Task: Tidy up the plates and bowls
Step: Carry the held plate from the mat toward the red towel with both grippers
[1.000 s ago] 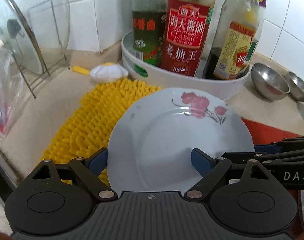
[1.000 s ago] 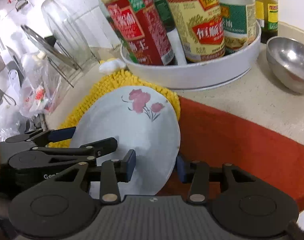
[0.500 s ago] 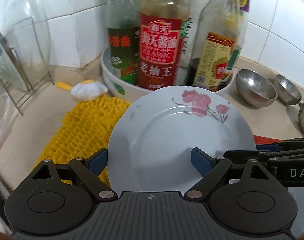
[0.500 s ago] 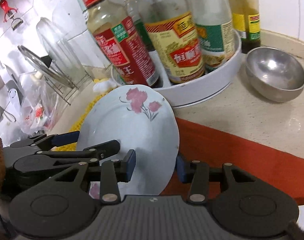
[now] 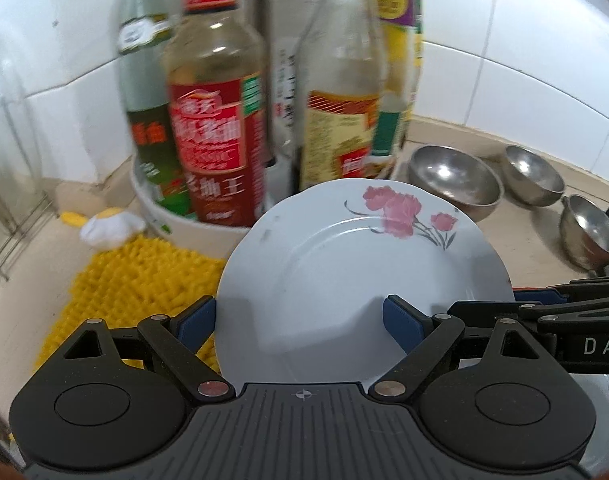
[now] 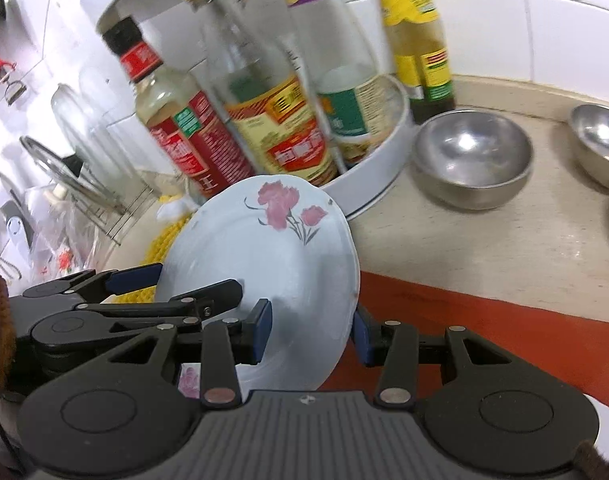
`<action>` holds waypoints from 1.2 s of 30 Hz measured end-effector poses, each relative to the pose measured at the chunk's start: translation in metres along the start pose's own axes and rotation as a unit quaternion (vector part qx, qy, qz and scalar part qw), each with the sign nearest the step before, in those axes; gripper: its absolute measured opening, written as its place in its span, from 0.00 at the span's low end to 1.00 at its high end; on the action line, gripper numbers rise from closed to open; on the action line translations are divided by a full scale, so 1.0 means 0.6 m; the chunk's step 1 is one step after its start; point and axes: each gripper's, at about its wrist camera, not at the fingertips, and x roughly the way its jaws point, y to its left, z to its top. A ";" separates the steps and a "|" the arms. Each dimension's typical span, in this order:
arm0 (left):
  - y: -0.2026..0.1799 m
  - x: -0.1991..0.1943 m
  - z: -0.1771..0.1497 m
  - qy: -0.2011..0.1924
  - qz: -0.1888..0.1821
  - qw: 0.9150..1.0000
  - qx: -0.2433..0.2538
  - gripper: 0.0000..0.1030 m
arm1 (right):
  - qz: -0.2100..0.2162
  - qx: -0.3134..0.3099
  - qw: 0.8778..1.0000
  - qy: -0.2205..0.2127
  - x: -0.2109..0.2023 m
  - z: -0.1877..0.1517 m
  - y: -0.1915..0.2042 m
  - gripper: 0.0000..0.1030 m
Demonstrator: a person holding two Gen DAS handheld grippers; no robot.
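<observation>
A white plate with pink flowers [image 5: 360,280] is held tilted above the counter by both grippers. My left gripper [image 5: 300,322] is shut on its near rim, one blue pad on each face. My right gripper [image 6: 310,330] is shut on the plate's [image 6: 264,248] right rim. A second flowered plate [image 6: 190,382] shows partly under the grippers. Three steel bowls [image 5: 454,180] [image 5: 532,174] [image 5: 590,232] sit on the counter to the right.
A white round tray [image 5: 176,218] of sauce bottles [image 5: 216,136] stands right behind the plate. A yellow mat [image 5: 140,280] lies left, a red mat [image 6: 484,332] right. Glass lids in a wire rack [image 6: 76,168] stand far left.
Both grippers have lifted the plate and carried it up and to the right; the bottles and steel bowls now appear closer and lower in view.
</observation>
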 end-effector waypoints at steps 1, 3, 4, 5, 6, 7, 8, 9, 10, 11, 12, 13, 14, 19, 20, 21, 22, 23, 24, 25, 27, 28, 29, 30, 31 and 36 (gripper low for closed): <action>-0.007 0.000 0.002 -0.001 -0.002 1.000 0.004 0.90 | -0.002 0.003 1.000 -0.003 -0.005 0.000 -0.005 0.39; -0.020 0.000 0.006 -0.004 -0.007 1.000 0.011 0.90 | -0.007 0.009 1.000 -0.009 -0.016 -0.001 -0.015 0.39; -0.027 -0.001 0.008 -0.005 -0.011 1.000 0.014 0.90 | -0.009 0.012 1.000 -0.011 -0.023 -0.002 -0.021 0.39; -0.034 -0.001 0.009 -0.005 -0.014 1.000 0.017 0.90 | -0.012 0.015 1.000 -0.014 -0.029 -0.003 -0.025 0.39; -0.042 -0.001 0.010 -0.006 -0.017 1.000 0.020 0.90 | -0.015 0.018 1.000 -0.017 -0.034 -0.004 -0.029 0.39; -0.048 -0.002 0.011 -0.007 -0.020 0.999 0.024 0.90 | -0.017 0.021 0.999 -0.019 -0.039 -0.006 -0.032 0.39; -0.056 -0.003 0.012 -0.008 -0.024 0.999 0.028 0.90 | -0.020 0.025 0.999 -0.022 -0.046 -0.008 -0.037 0.39; -0.062 -0.003 0.013 -0.009 -0.028 0.999 0.031 0.90 | -0.023 0.028 0.999 -0.025 -0.052 -0.010 -0.041 0.39; -0.071 -0.004 0.014 -0.010 -0.032 0.999 0.036 0.90 | -0.027 0.032 0.999 -0.028 -0.059 -0.012 -0.046 0.39; -0.078 -0.004 0.015 -0.010 -0.036 0.999 0.040 0.90 | -0.030 0.035 0.998 -0.031 -0.065 -0.014 -0.050 0.39; -0.086 -0.004 0.015 -0.011 -0.040 0.998 0.044 0.90 | -0.034 0.038 0.998 -0.033 -0.071 -0.016 -0.055 0.39; -0.093 -0.003 0.015 -0.011 -0.043 0.998 0.048 0.90 | -0.037 0.042 0.998 -0.036 -0.078 -0.019 -0.060 0.39; -0.101 -0.004 0.015 -0.012 -0.048 0.997 0.052 0.90 | -0.041 0.045 0.997 -0.038 -0.083 -0.023 -0.064 0.39; -0.142 -0.006 0.012 -0.012 -0.068 0.995 0.076 0.90 | -0.058 0.064 0.995 -0.051 -0.117 -0.044 -0.087 0.39; -0.150 -0.006 0.011 -0.012 -0.072 0.994 0.080 0.90 | -0.062 0.068 0.994 -0.053 -0.124 -0.049 -0.092 0.39; -0.158 -0.007 0.010 -0.012 -0.076 0.993 0.085 0.90 | -0.066 0.072 0.994 -0.056 -0.131 -0.053 -0.097 0.39; -0.165 -0.006 0.009 -0.012 -0.080 0.993 0.089 0.90 | -0.069 0.076 0.993 -0.058 -0.138 -0.057 -0.102 0.39; -0.173 -0.007 0.007 -0.012 -0.084 0.992 0.094 0.90 | -0.073 0.080 0.992 -0.061 -0.146 -0.063 -0.106 0.39; -0.181 -0.008 0.004 -0.012 -0.088 0.991 0.099 0.90 | -0.076 0.083 0.992 -0.063 -0.152 -0.068 -0.111 0.39; -0.188 -0.009 0.001 -0.011 -0.092 0.990 0.102 0.90 | -0.079 0.087 0.991 -0.064 -0.159 -0.073 -0.115 0.39; -0.202 -0.010 -0.004 -0.008 -0.100 0.989 0.112 0.90 | -0.086 0.094 0.990 -0.067 -0.172 -0.085 -0.124 0.39; -0.209 -0.011 -0.008 -0.007 -0.103 0.988 0.116 0.90 | -0.089 0.096 0.989 -0.068 -0.179 -0.091 -0.128 0.39; -0.216 -0.014 -0.012 -0.006 -0.106 0.987 0.120 0.90 | -0.091 0.099 0.988 -0.069 -0.185 -0.096 -0.132 0.39; -0.222 -0.016 -0.015 -0.006 -0.108 0.986 0.124 0.90 | -0.094 0.103 0.988 -0.071 -0.191 -0.101 -0.136 0.39; -0.229 -0.017 -0.018 -0.005 -0.110 0.986 0.128 0.90 | -0.096 0.106 0.987 -0.072 -0.196 -0.106 -0.140 0.39; -0.274 -0.035 -0.036 0.002 -0.161 0.974 0.159 0.59 | -0.060 0.115 0.988 -0.083 -0.223 -0.128 -0.146 0.22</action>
